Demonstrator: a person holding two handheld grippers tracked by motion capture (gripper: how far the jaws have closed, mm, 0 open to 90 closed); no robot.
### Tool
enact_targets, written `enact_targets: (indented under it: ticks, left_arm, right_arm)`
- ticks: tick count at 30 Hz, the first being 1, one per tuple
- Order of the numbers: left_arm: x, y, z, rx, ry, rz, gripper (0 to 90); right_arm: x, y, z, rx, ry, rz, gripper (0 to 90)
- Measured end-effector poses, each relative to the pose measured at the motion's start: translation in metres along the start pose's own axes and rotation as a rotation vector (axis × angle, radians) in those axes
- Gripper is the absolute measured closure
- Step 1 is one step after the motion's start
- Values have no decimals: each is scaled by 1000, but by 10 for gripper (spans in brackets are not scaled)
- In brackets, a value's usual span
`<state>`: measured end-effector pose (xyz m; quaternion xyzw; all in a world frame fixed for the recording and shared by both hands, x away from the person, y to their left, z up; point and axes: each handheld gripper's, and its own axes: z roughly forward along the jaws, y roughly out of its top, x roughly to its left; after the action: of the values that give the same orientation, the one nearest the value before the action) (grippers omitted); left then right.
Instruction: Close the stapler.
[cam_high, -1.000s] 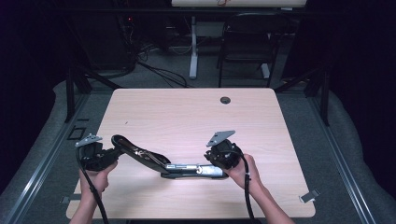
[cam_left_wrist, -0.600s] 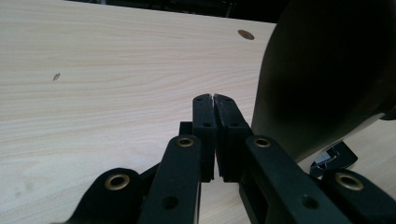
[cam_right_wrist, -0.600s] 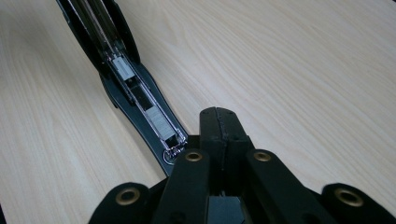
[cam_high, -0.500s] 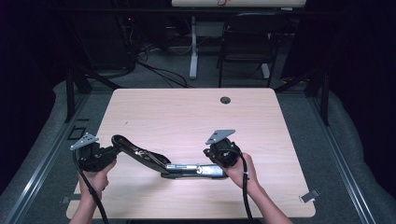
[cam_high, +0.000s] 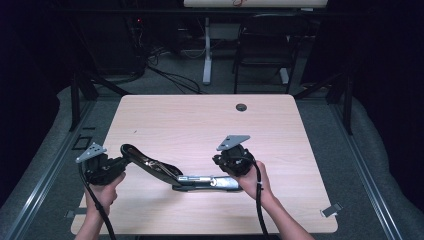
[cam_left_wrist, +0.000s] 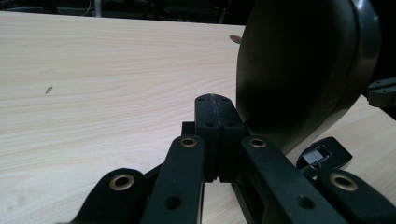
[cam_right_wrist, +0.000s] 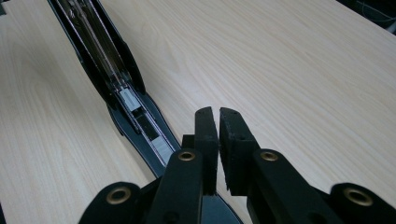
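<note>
On the counter (cam_high: 200, 120) lies an opened black stapler (cam_high: 175, 175), with the left tool (cam_left_wrist: 215, 103) and right tool (cam_right_wrist: 219, 116) both closed, holding nothing.

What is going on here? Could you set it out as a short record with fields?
Setting: light wooden table with a small round hole near its far edge
Object: a black stapler swung open and lying flat, its staple channel showing
Left gripper: jaws shut, by the stapler's rounded black end
Right gripper: jaws all but shut, nothing between them, beside the stapler's metal end
Who: a person holding one gripper in each hand
</note>
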<state>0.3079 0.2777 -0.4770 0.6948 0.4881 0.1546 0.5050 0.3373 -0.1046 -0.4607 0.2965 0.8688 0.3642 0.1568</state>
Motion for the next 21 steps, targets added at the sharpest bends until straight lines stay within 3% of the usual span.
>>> enact_targets:
  ticks: [12, 21]
  left_arm:
    - [-4, 1, 0, -6, -8, 0, 900]
    - [-7, 1, 2, -20, -25, 4, 900]
  right_arm:
    - [8, 10, 9, 0, 15, -21, 879]
    - [21, 26, 19, -20, 55, -58, 890]
